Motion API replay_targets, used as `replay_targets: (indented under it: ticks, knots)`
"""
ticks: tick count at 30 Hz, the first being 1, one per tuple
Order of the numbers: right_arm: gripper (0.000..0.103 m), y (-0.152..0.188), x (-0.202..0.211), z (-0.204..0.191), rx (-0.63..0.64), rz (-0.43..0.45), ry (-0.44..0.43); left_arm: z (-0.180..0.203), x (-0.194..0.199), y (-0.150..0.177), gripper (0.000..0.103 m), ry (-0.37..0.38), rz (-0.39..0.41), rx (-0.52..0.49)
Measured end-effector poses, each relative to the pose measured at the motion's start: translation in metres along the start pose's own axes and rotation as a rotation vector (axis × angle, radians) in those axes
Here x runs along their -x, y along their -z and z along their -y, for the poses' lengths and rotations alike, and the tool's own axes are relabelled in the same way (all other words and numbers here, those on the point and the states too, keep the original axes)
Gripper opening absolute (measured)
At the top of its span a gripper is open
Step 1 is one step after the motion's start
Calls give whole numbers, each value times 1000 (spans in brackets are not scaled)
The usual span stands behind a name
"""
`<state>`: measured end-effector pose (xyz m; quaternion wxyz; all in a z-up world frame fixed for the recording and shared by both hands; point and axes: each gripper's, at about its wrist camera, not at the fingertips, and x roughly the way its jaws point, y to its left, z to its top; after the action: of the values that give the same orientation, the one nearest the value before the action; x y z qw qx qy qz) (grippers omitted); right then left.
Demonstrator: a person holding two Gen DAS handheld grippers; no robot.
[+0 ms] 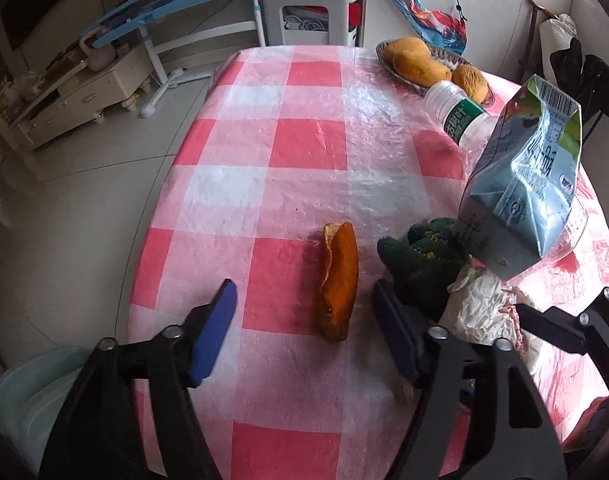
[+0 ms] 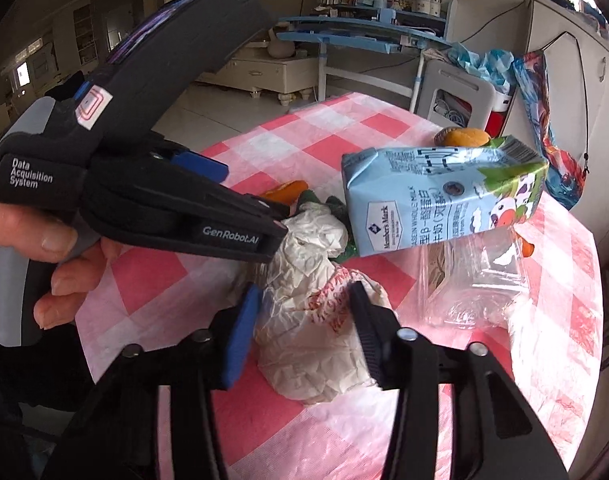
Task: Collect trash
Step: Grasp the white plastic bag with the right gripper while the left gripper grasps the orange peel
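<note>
Left gripper (image 1: 304, 312) is hanging over the near edge of the tabletop (image 1: 304, 140), jaws partly open and gripping nothing; the orange peel (image 1: 338, 280) is lying flat on the checked cloth between its blue pads (image 1: 214, 332), touching neither. Right gripper (image 2: 304, 312) is straddling the crumpled white paper wrapper (image 2: 316, 344) near the right side of the tabletop, jaws partly open; pads are sitting right at the paper's sides, but I cannot tell whether they are pressing on it. A blue milk carton (image 2: 436, 200) is leaning tilted just behind the wrapper, resting on a clear plastic bottle (image 1: 460, 114) lying on its side. A dark green scrap (image 1: 420, 256) is sitting between peel and carton. A dish of mangoes (image 1: 420, 66) is sitting at the far right edge. A hand (image 2: 44, 248) is holding the left gripper's handle.
</note>
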<state>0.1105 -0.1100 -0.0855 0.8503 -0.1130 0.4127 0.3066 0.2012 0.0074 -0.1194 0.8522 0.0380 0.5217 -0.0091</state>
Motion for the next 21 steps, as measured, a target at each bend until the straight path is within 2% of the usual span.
replay_targets:
  ticks: [2, 3, 7, 13, 18, 21]
  knots:
    - [34, 1, 6, -3, 20, 4, -1, -4, 0, 0, 31, 27, -3, 13]
    - [32, 2, 10, -6, 27, 11, 1, -5, 1, 0, 18, 37, -6, 14]
    - [24, 9, 29, -12, 32, 40, -9, -11, 12, 6, 16, 73, 13, 29]
    - [24, 21, 50, -23, 41, 48, -20, -28, 40, 18, 16, 132, 55, 79]
    - [24, 24, 66, -2, -84, 101, -56, -44, 59, 27, 16, 219, 95, 156]
    - [24, 26, 76, -1, -109, 129, -82, -46, 67, 29, 16, 243, 117, 165]
